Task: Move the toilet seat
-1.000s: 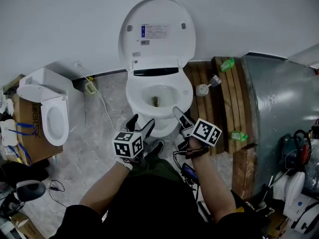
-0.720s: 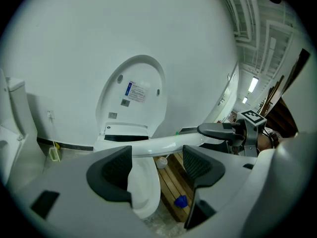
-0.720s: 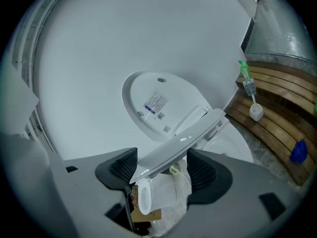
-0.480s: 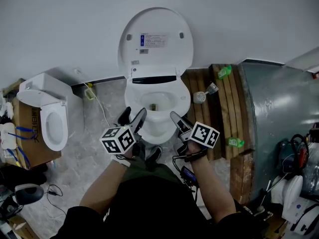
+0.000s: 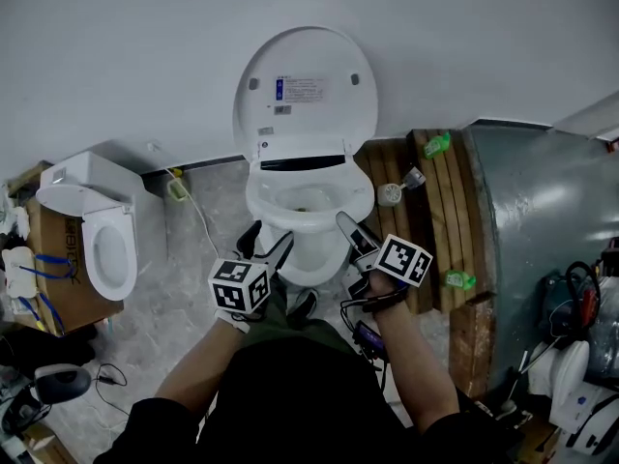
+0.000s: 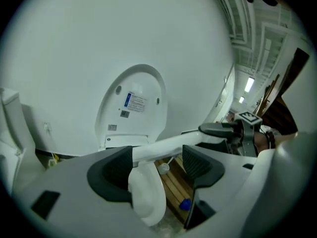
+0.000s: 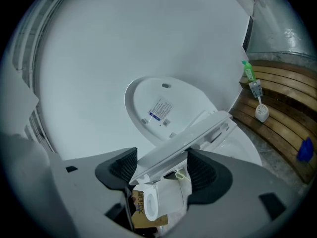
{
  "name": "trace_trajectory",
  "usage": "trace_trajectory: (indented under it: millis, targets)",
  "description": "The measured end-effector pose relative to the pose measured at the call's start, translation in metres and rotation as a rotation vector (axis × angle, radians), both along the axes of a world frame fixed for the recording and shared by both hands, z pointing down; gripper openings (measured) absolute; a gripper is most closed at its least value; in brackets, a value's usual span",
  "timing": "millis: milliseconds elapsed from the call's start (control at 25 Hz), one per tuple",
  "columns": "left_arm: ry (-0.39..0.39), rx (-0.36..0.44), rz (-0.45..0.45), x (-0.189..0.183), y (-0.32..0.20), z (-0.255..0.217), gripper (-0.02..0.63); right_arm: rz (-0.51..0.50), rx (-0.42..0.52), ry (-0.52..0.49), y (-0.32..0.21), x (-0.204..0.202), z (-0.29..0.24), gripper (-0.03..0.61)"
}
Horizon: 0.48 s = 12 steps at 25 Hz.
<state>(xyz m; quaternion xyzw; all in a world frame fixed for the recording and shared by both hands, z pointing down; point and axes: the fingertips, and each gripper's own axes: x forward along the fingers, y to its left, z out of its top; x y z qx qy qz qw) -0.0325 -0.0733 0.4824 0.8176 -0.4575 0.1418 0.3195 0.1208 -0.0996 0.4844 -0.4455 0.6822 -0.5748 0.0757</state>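
Observation:
A white toilet stands against the wall with its lid (image 5: 305, 85) upright. The toilet seat (image 5: 309, 204) is tilted up at the front, off the bowl (image 5: 311, 257). My left gripper (image 5: 265, 242) is shut on the seat's front left rim, and my right gripper (image 5: 350, 232) on its front right rim. In the left gripper view the seat edge (image 6: 168, 145) runs between the pads of the left gripper (image 6: 157, 158) toward the right gripper (image 6: 233, 133). Seen from the right gripper view, the seat edge (image 7: 193, 135) passes through the right gripper (image 7: 162, 166), with the lid (image 7: 158, 103) behind it.
A second toilet (image 5: 97, 230) sits on a cardboard box at the left. A wooden slatted platform (image 5: 426, 211) right of the bowl carries a toilet brush (image 5: 392, 193) and green bottles (image 5: 437, 145). A grey metal drum (image 5: 532, 211) stands further right. A cable (image 5: 198, 211) trails over the floor.
The front of the seat has come up off the bowl with both grippers on it. Both grippers have stayed at the front rim.

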Motion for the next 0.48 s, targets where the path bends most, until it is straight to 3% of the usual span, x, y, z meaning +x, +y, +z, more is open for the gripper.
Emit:
trace_trajectory:
  millis: [200,480]
  targets:
    - [-0.099,0.033,0.063,0.013,-0.008,0.006,0.322,0.002,0.009,0.002,-0.012,-0.001,-0.009,0.307]
    - [-0.071,0.043,-0.014,0.005,-0.033,-0.002,0.296,0.016,0.024,0.005,-0.028,-0.004,-0.02,0.307]
